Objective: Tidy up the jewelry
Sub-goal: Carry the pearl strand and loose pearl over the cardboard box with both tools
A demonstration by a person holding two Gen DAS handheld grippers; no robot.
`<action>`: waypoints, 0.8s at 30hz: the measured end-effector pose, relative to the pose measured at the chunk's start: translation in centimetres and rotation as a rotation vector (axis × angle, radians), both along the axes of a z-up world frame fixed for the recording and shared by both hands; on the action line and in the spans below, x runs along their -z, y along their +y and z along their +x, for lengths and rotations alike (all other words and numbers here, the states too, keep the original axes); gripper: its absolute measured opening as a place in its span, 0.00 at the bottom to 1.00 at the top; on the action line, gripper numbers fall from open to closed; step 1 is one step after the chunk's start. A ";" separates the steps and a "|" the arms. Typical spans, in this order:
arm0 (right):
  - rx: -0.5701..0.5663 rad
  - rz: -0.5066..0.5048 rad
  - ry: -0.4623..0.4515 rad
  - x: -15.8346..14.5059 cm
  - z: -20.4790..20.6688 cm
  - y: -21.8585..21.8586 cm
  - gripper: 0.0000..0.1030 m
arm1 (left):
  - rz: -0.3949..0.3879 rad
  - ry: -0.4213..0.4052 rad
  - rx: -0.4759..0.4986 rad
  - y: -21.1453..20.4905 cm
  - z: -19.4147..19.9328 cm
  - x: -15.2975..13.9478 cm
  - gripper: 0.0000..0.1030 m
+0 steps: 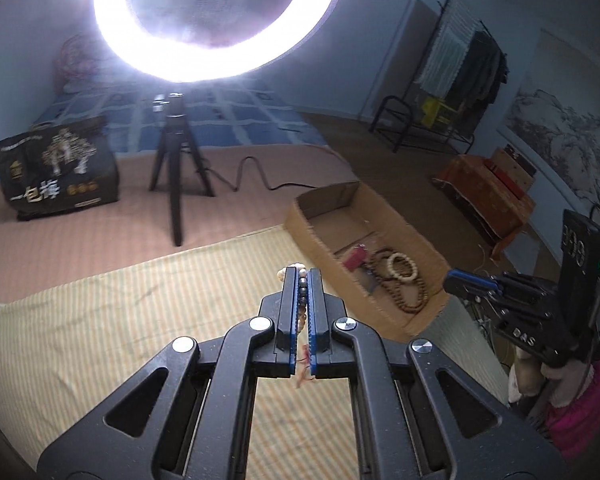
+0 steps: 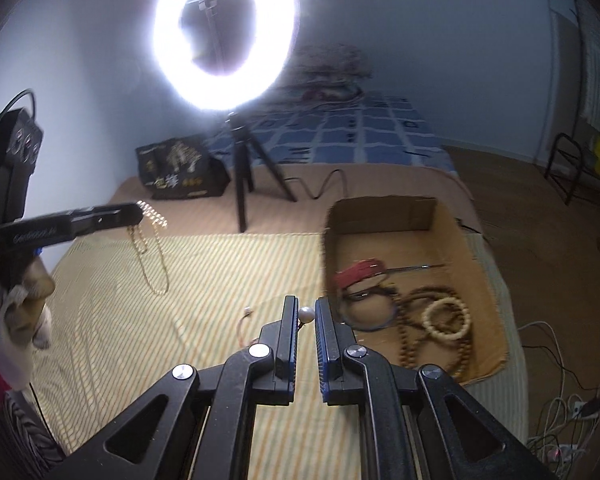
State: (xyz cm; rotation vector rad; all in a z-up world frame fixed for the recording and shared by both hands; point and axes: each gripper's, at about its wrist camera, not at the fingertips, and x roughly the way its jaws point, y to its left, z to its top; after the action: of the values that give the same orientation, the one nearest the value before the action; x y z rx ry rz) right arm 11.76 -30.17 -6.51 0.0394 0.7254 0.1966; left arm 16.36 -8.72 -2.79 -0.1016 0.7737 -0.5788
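- My left gripper (image 1: 302, 280) is clamped on a bead bracelet (image 1: 301, 304); the beads run in a line between the blue pads, and a reddish thread end pokes out near the back of the jaws
- From the right wrist view, a loop of gold-coloured chain (image 2: 152, 256) hangs from the left gripper's tip (image 2: 134, 214) down over the striped mat (image 2: 120, 320), toward the mat's far left corner; I cannot tell whether it reaches the cloth
- My right gripper (image 2: 306, 308) is pinched on a small item with a white pearl (image 2: 305, 314) showing between the fingertips; a thin reddish cord (image 2: 246, 326) trails from it to the left over the mat
- In the left wrist view the right gripper (image 1: 454, 280) shows edge-on, fingers together, just beside the near right corner of the box
- The cardboard box (image 1: 312, 224) sits at the right edge of the mat, open-topped
- Inside the box, toward its near end: a pale bead bracelet (image 2: 448, 320), a long dark wooden bead strand (image 2: 404, 344) coiled around it, a red piece (image 2: 360, 274), and a dark thin ring (image 2: 370, 312) touching the pile
- The ring light (image 2: 224, 40) on its tripod (image 2: 248, 176) stands beyond the mat's far edge, with a black printed bag (image 2: 180, 172) to its left
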 end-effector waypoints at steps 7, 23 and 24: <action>0.075 0.016 0.009 -0.2 1.4 -3.8 0.06 | -0.004 -0.023 0.068 -3.9 0.0 -0.7 0.01; 0.139 0.069 0.062 0.9 5.9 -9.0 0.06 | -0.017 0.008 0.171 -12.5 1.2 0.8 0.01; 0.137 0.069 0.063 1.0 6.1 -9.1 0.06 | -0.017 0.013 0.175 -12.9 1.3 1.0 0.01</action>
State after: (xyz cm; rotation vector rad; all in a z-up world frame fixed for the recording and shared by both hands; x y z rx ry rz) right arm 17.83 -39.22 -7.49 0.1611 0.7754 0.0891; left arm 17.66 -21.59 -3.78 -0.0537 0.7957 -0.7508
